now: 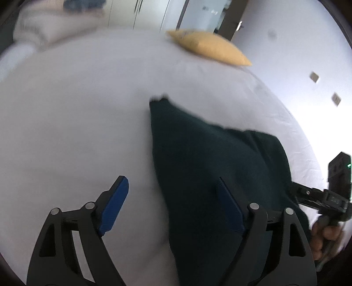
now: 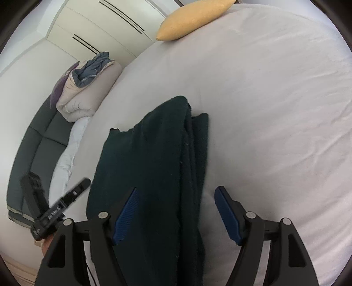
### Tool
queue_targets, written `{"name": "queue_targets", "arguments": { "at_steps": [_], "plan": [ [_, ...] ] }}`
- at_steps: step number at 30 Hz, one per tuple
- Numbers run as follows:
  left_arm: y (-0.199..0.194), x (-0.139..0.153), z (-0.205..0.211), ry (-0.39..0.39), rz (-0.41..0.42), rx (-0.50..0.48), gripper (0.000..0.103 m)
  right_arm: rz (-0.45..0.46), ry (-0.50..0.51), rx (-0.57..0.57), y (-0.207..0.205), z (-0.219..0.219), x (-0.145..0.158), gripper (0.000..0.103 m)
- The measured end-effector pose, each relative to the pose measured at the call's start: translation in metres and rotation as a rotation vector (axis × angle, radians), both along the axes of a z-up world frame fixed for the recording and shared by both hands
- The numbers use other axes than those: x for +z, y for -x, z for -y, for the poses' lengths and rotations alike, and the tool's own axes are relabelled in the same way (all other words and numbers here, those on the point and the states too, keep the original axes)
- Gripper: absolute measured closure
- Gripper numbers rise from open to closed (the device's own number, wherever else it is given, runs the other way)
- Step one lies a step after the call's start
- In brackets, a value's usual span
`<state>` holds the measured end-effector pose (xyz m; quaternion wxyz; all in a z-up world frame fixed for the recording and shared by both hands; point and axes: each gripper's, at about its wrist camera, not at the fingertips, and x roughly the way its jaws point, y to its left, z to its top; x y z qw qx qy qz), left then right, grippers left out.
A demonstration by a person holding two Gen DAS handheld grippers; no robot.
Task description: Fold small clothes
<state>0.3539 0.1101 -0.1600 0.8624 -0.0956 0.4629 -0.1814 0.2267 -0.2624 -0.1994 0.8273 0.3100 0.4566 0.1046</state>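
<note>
The dark green garment [image 2: 154,167] is seen folded into a long, layered strip, laid flat on the white bed sheet [image 2: 275,110]. The right gripper [image 2: 176,215] is held directly above the near end of the strip, jaws spread wide; the left pad is seen over the cloth, the right pad just off its edge over bare sheet, and nothing is clamped. The left gripper [image 1: 173,204] is likewise held wide apart, its right pad over the garment [image 1: 209,165] and its left pad over sheet [image 1: 77,121], with nothing pinched. A yellow cushion [image 2: 193,19] is spotted well ahead of both tools at the far edge. A folded duvet [image 2: 88,92] is noted far to the right gripper's left.
</note>
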Motion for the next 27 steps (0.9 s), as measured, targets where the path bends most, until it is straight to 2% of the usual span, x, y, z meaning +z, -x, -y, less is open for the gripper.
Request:
{"name": "queue_targets", "arguments": {
  "at_steps": [2,3,5,6,7,8,9,12,15,19,24,27],
  "plan": [
    [-0.004,-0.009,-0.003,0.065,-0.052,-0.008,0.021,-0.002,-0.035,-0.003,-0.003,0.001,-0.003,0.032],
    [-0.006,-0.012,-0.004,0.09,-0.074,-0.008,0.021,-0.005,-0.05,-0.003,-0.005,0.001,-0.005,0.039],
    [-0.007,-0.016,-0.001,0.125,-0.106,-0.037,0.022,-0.026,-0.064,0.012,-0.009,-0.001,-0.01,0.044],
    [-0.009,-0.021,0.006,0.137,-0.141,-0.069,0.025,-0.028,-0.06,0.016,-0.01,-0.002,-0.011,0.047],
    [-0.011,-0.024,0.01,0.147,-0.162,-0.09,0.037,-0.031,-0.057,0.022,-0.012,-0.002,-0.012,0.051],
    [-0.012,-0.025,0.014,0.154,-0.174,-0.103,0.042,-0.038,-0.058,0.026,-0.014,-0.001,-0.013,0.052],
    [-0.014,-0.025,0.016,0.14,-0.176,-0.103,0.043,-0.046,-0.059,0.027,-0.015,0.0,-0.014,0.057],
    [-0.015,-0.021,0.023,0.104,-0.172,-0.126,0.052,-0.056,-0.041,0.041,-0.017,-0.003,-0.012,0.069],
    [-0.009,-0.015,0.025,0.076,-0.154,-0.14,0.061,-0.042,0.046,0.052,-0.014,-0.014,0.0,0.076],
    [0.001,-0.001,0.017,0.095,-0.136,-0.137,0.067,0.001,0.12,0.05,-0.004,-0.033,0.024,0.078],
    [0.038,0.045,-0.004,0.078,-0.046,-0.14,0.068,0.076,0.114,0.077,0.019,-0.055,0.067,0.078],
    [0.062,0.068,-0.029,0.079,-0.024,-0.134,0.068,0.103,0.091,0.111,0.04,-0.075,0.087,0.078]
  ]
}}
